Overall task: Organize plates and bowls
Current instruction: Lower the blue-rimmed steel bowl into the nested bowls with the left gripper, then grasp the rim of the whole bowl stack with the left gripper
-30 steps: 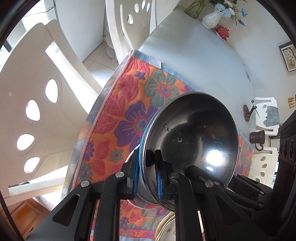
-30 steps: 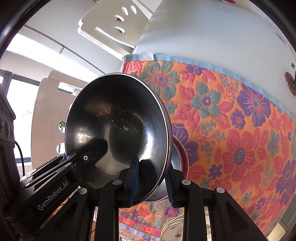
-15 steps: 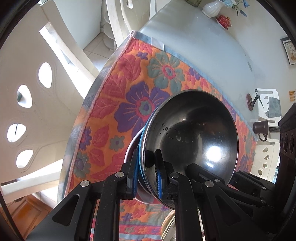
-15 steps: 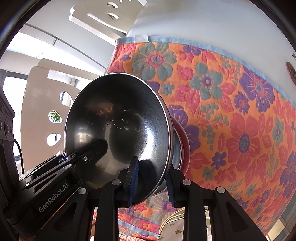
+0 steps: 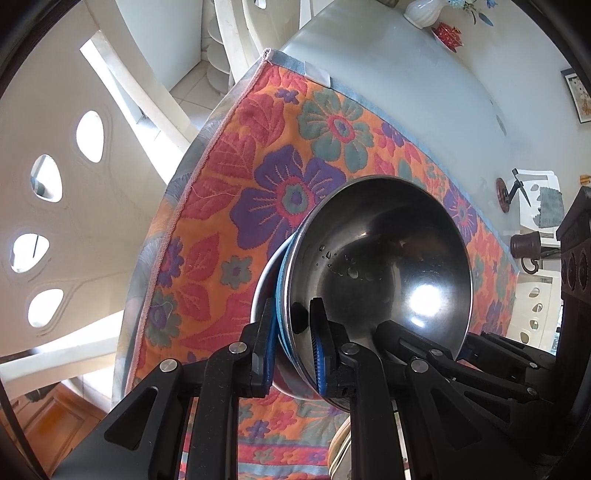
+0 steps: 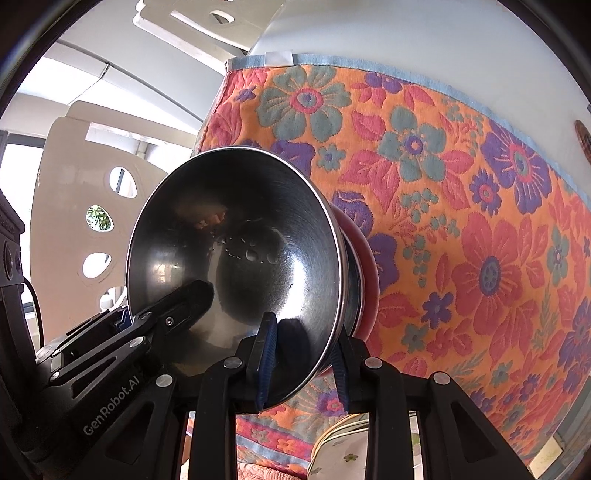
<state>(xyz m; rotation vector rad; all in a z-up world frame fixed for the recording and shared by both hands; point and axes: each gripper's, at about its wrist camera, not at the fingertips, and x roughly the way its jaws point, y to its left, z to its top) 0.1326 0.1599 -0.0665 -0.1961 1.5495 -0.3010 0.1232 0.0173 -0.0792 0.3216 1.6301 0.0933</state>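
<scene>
A steel bowl (image 5: 384,266) is held between both grippers above the floral tablecloth (image 5: 266,184). My left gripper (image 5: 293,343) is shut on its near rim, one finger inside and one outside. My right gripper (image 6: 301,354) is shut on the opposite rim of the same bowl (image 6: 236,254). Under it nest other bowls: a blue-rimmed white one (image 5: 266,288) in the left wrist view, a red one (image 6: 364,269) in the right wrist view. I cannot tell whether the stack touches the cloth.
White chairs (image 5: 55,206) stand at the table's left edge. A white vase (image 5: 421,13) and a red object (image 5: 447,31) sit at the far end. A flower-patterned plate (image 6: 343,454) lies near the front edge, below the grippers.
Both grippers with the bowl have moved down and forward toward the cloth. The nested bowls beneath show more. Both grips are unchanged.
</scene>
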